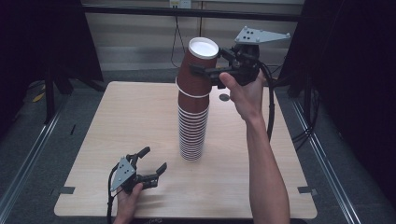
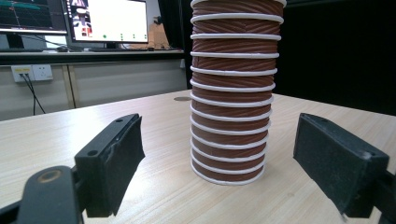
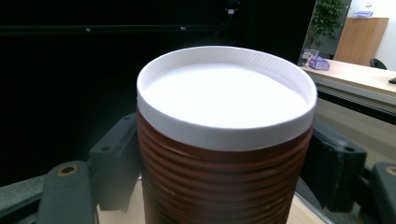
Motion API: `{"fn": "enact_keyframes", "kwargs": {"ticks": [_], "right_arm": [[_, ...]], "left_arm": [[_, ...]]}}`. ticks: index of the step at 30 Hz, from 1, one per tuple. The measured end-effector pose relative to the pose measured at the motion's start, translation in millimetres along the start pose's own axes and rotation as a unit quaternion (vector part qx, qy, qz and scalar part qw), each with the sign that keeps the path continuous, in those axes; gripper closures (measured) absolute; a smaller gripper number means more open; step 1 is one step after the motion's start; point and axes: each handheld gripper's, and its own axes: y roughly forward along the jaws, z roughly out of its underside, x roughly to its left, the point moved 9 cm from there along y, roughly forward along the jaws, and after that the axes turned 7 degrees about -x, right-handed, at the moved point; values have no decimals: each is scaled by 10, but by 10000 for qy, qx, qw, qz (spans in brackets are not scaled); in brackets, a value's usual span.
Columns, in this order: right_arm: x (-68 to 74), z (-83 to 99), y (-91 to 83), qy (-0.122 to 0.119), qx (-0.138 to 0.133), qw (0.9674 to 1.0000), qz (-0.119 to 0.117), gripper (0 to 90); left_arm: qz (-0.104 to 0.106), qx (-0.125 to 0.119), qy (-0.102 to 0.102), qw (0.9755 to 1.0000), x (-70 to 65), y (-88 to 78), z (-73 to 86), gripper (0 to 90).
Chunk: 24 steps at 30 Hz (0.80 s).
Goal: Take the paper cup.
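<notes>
Now the right gripper (image 1: 201, 71) is pinching the top cup (image 1: 200, 70) by its ribbed brown wall, just under the white rim, a pad pressing on either side. That cup is sitting upside down and slightly tilted at the head of the stack (image 1: 192, 128), which is standing mid-table (image 1: 116, 121). The left gripper (image 1: 154, 161) is resting low near the table's front edge, its jaws spread and holding nothing, pointing at the foot of the stack. The cup is looking light and thin, probably easy to crush, so I'd be squeezing gently; the ribs should be giving grip. Nested cups may be clinging, so the tall stack could be tipping.
</notes>
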Motion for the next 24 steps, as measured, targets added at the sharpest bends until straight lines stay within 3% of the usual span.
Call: {"fn": "enact_keyframes", "kwargs": {"ticks": [24], "right_arm": [[4, -206, -187, 120, -787, 9968, 2, 227]], "left_arm": [[-1, -4, 1, 10000, 0, 0, 0, 157]]}}
